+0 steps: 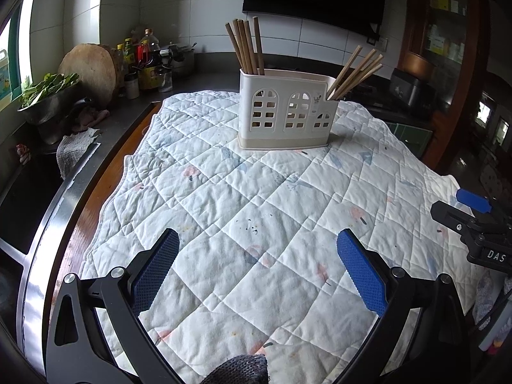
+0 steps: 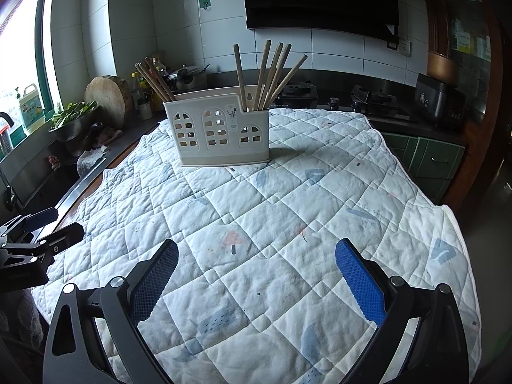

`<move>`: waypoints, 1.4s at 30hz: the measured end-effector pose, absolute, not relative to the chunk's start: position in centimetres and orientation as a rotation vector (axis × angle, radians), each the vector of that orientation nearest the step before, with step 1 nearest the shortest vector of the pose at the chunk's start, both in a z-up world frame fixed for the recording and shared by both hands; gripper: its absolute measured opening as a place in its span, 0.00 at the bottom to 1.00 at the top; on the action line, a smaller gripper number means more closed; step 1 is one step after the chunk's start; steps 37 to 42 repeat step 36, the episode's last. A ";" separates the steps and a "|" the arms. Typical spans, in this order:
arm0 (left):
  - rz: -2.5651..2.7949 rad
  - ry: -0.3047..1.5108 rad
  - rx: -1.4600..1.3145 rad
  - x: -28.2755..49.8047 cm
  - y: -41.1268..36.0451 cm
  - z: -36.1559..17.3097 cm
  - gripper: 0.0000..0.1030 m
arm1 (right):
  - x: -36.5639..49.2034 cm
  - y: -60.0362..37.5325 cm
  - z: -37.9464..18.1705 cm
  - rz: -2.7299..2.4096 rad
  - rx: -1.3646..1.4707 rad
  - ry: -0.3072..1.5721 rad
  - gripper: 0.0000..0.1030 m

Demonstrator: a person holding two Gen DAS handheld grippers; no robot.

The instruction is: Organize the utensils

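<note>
A cream plastic utensil holder (image 1: pixel 286 112) with window cut-outs stands on the quilted cloth (image 1: pixel 256 198) at the far middle. Several wooden chopsticks (image 1: pixel 248 48) stand in its left compartment and several more (image 1: pixel 356 72) lean out of its right one. It also shows in the right wrist view (image 2: pixel 220 131), with chopsticks at left (image 2: pixel 155 80) and right (image 2: pixel 272 75). My left gripper (image 1: pixel 257 240) is open and empty over the near cloth. My right gripper (image 2: pixel 256 249) is open and empty over the cloth (image 2: pixel 272 224). Each gripper shows at the other view's edge.
A dark counter at left holds a metal bowl of greens (image 1: pixel 48 102), a round wooden board (image 1: pixel 91 70), and bottles (image 1: pixel 144 57). A sink (image 1: pixel 22 198) lies at the left. A stove (image 2: pixel 374 99) and green cabinets (image 2: pixel 428 160) are behind right.
</note>
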State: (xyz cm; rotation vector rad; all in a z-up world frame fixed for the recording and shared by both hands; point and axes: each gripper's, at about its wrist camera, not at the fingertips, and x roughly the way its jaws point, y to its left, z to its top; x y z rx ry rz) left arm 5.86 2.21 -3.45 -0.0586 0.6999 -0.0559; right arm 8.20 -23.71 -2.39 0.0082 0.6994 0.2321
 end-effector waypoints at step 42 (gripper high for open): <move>-0.061 0.693 -0.036 5.9 1.9 -3.2 0.95 | 8.2 -23.6 -2.5 0.240 0.004 0.705 0.93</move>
